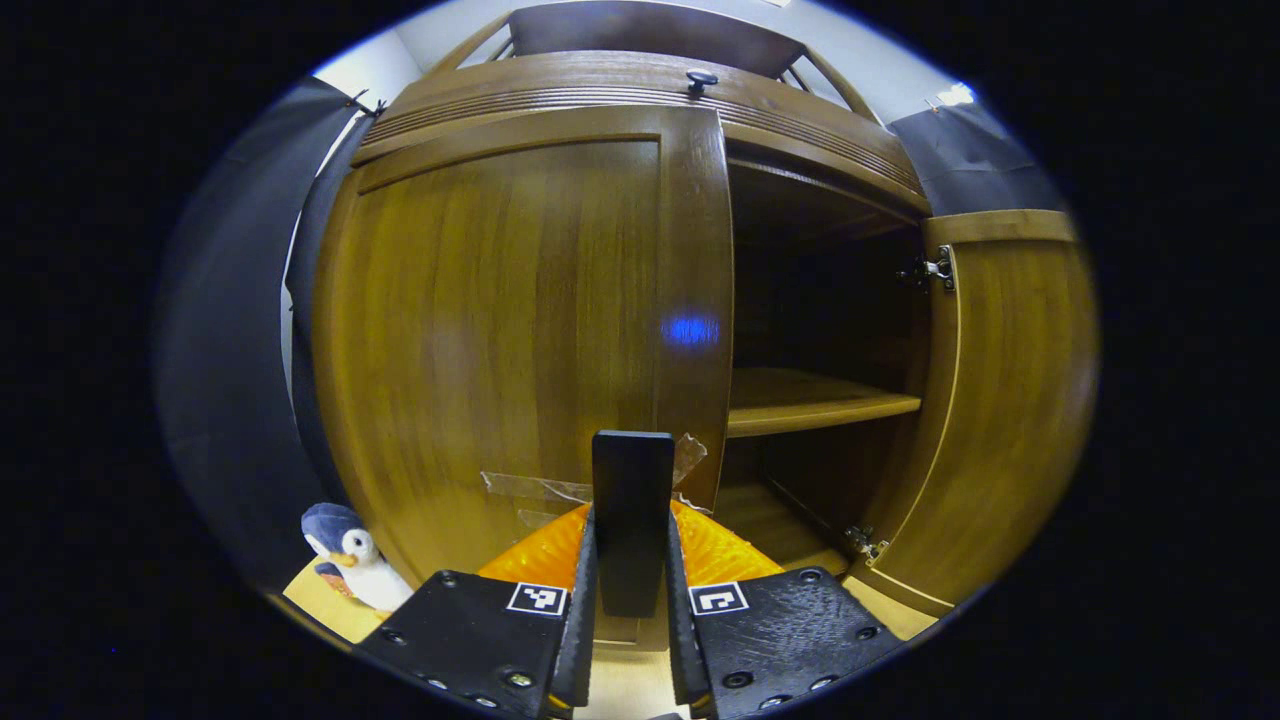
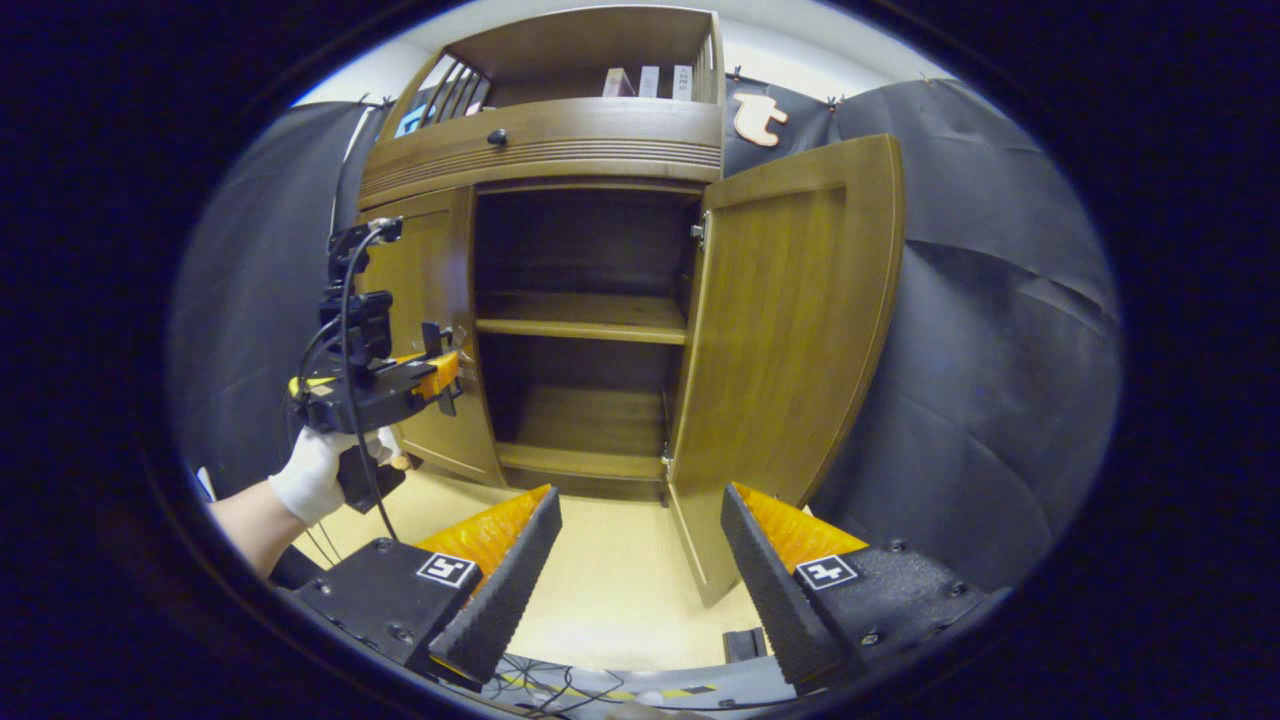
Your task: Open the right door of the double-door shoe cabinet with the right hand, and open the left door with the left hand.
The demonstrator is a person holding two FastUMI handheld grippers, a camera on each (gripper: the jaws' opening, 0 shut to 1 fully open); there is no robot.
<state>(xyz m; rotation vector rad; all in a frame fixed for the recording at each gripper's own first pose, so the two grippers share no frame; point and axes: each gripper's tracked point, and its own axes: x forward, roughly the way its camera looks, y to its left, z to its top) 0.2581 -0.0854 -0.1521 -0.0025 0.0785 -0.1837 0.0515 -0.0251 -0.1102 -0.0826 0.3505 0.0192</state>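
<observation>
While the right door (image 2: 790,350) of the shoe cabinet (image 2: 560,150) stands swung wide, the left door (image 1: 520,330) looks shut or nearly so, flush with the cabinet front in the left gripper view. On that left door, a black handle (image 1: 632,520) sits near its inner edge, low down, with clear tape stuck just beside it. Left gripper (image 1: 632,590): both fingers clamped on the black handle, pads pressing its two sides. From the right gripper view the same left gripper (image 2: 440,375) sits at the left door's inner edge, held by a white-gloved hand (image 2: 315,480) with a cable running up from it.

Right gripper (image 2: 640,570): jaws spread wide apart, nothing between them, well in front of the cabinet and clear of the right door's lower corner. Inside the cabinet, a wooden shelf (image 2: 585,318) spans the open right half at mid height; the bottom board (image 2: 585,460) lies below it. A drawer front with a small dark knob (image 2: 497,137) runs above both doors, with an open upper shelf above that holding a few upright boxes (image 2: 650,82). Left of the cabinet, at floor level, stands a plush penguin (image 1: 352,555).
</observation>
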